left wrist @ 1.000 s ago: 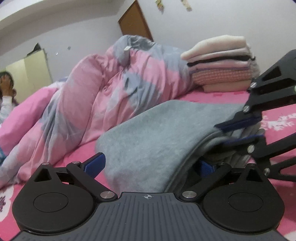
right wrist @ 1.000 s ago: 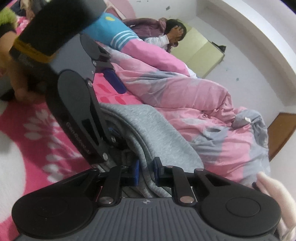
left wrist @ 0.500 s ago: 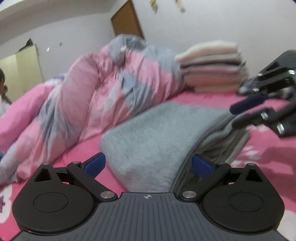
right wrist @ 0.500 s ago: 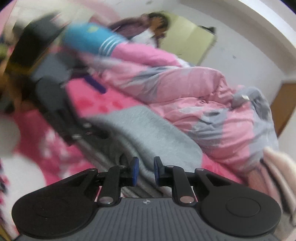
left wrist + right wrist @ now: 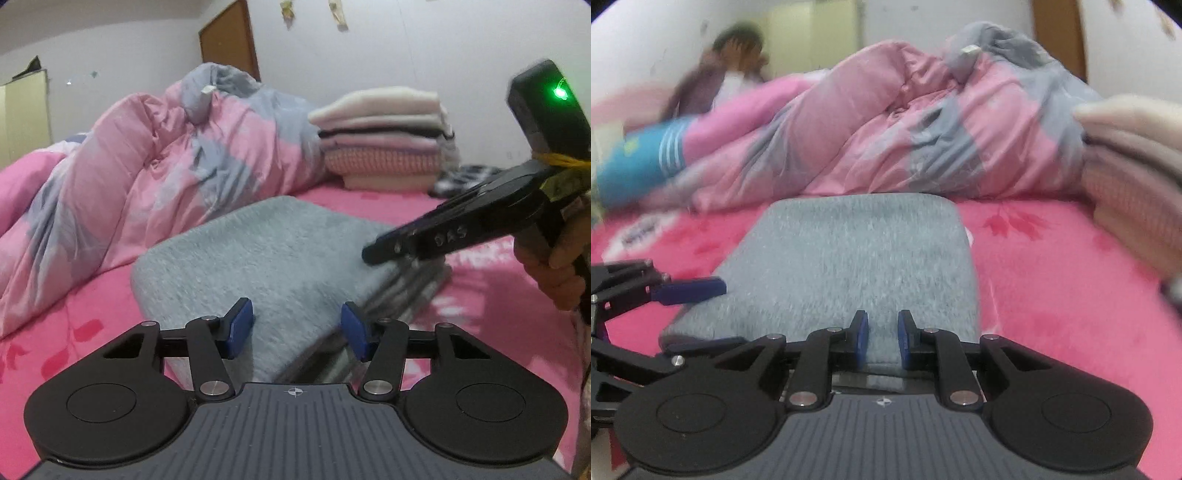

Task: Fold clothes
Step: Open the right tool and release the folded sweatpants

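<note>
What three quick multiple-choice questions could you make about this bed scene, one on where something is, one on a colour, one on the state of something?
1. Where does the stack of folded clothes sit?
A. On the bed beyond the grey garment, near the wall
B. On the floor
C. On top of the grey garment

2. What colour is the bed sheet?
A. White
B. Green
C. Pink

3. In what state is the grey garment?
A. Hanging on a hanger
B. Folded flat on the bed
C. Crumpled in a ball

Answers:
1 A: the left wrist view shows the stack on the sheet behind the grey garment, against the wall.
2 C: pink sheet with a darker leaf print shows around the garment in both views.
3 B: it lies as a neat rectangle, with layered edges showing at its side.
</note>
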`<state>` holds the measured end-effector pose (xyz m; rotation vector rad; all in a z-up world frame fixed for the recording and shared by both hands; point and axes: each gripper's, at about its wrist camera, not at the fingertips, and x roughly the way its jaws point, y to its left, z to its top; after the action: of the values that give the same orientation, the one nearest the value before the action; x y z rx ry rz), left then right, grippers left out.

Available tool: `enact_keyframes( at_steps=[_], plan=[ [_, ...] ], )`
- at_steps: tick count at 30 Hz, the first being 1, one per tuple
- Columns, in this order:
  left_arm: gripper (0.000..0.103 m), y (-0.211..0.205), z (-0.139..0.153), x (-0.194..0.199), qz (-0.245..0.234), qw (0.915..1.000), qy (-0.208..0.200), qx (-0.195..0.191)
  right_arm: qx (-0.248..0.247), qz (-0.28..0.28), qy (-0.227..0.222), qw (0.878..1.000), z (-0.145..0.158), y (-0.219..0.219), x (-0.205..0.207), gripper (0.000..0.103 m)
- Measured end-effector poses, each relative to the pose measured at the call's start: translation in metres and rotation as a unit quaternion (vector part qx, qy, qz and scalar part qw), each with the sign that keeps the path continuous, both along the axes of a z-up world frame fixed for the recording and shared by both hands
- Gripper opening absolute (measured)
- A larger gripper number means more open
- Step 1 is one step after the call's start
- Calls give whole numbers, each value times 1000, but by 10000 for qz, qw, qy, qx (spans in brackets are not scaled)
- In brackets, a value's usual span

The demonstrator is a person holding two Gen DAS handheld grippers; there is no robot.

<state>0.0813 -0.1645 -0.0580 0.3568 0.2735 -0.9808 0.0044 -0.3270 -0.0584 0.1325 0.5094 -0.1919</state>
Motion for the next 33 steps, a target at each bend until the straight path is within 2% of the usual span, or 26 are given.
enact_keyframes(
  at_steps=[2, 5, 8, 11, 14, 16, 18, 20, 24, 25, 28, 33],
  plan=[
    [56, 0, 0, 0, 11, 10000, 8, 11, -43, -56, 62, 10000, 13, -1, -3, 18],
    [58, 0, -1, -1, 27, 10000, -2, 55, -148, -89, -282, 9995, 27, 0, -13, 19],
    [60, -3, -2, -4, 49, 9999, -65, 139, -96, -94, 178, 9998, 5, -7, -4, 20],
    [66, 1, 5, -9, 47, 9999, -25, 122, -88, -75, 197, 9997, 11, -8, -4, 20],
    [69, 12, 21, -11, 2, 9997, 69, -253, 84, -162, 57, 9998, 28, -10, -6, 20],
    [81, 15, 31, -7, 46, 9982, 229, -546, 48, -130, -185, 9997, 39, -7, -6, 20],
    [82, 15, 36, 0, 144, 9960, 417, -782, -64, -148, -404, 9991, 47, -5, -5, 20],
    [82, 9, 32, 8, 264, 9944, 660, -777, -13, -243, -446, 9987, 47, -9, 0, 20],
    [83, -6, 10, 22, 573, 9910, 1140, -398, 367, -444, 198, 9981, 3, -23, 16, 21],
    [86, -8, 7, 23, 601, 9905, 1185, -350, 432, -458, 25, 9980, -1, -25, 11, 21],
    [96, -13, 6, 22, 591, 9908, 1178, -289, 702, -528, 134, 9960, 6, -31, 14, 22],
    [101, -7, 12, 23, 563, 9869, 1433, -477, 736, -545, 91, 9958, 2, -30, 11, 22]
  ],
)
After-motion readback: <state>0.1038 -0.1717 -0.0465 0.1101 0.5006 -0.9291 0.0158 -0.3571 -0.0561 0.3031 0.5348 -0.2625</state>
